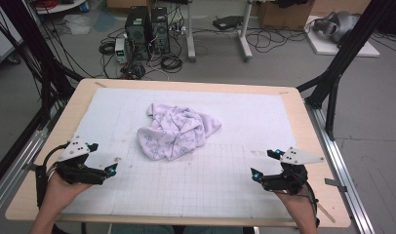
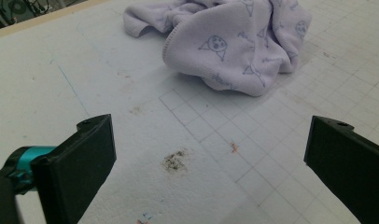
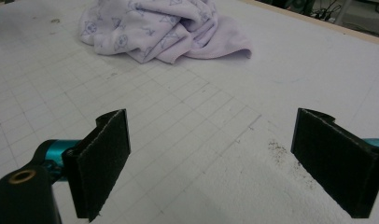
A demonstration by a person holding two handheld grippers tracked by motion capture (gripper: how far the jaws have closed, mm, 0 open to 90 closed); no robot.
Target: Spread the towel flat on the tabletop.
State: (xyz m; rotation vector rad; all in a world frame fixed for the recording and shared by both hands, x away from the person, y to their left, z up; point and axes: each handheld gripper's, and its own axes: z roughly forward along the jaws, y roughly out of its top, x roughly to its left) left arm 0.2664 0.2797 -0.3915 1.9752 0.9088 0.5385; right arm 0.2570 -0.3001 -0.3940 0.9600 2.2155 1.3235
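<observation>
Both tools gape wide, gripping nothing: left tool [image 1: 104, 163]; right tool [image 1: 262, 165]; crumpled towel [image 1: 178, 130] lies between, well apart.

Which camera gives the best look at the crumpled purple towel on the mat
The high view: the towel shows whole there, bunched mid-mat between both open grippers. The left gripper view cuts off its top edge but shows its printed figures closest. The right gripper view also crops the top.

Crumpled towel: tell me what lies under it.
The lilac towel rests on the white gridded mat, which shows all around it. Whatever sits beneath its bunched folds is covered and cannot be seen.
</observation>
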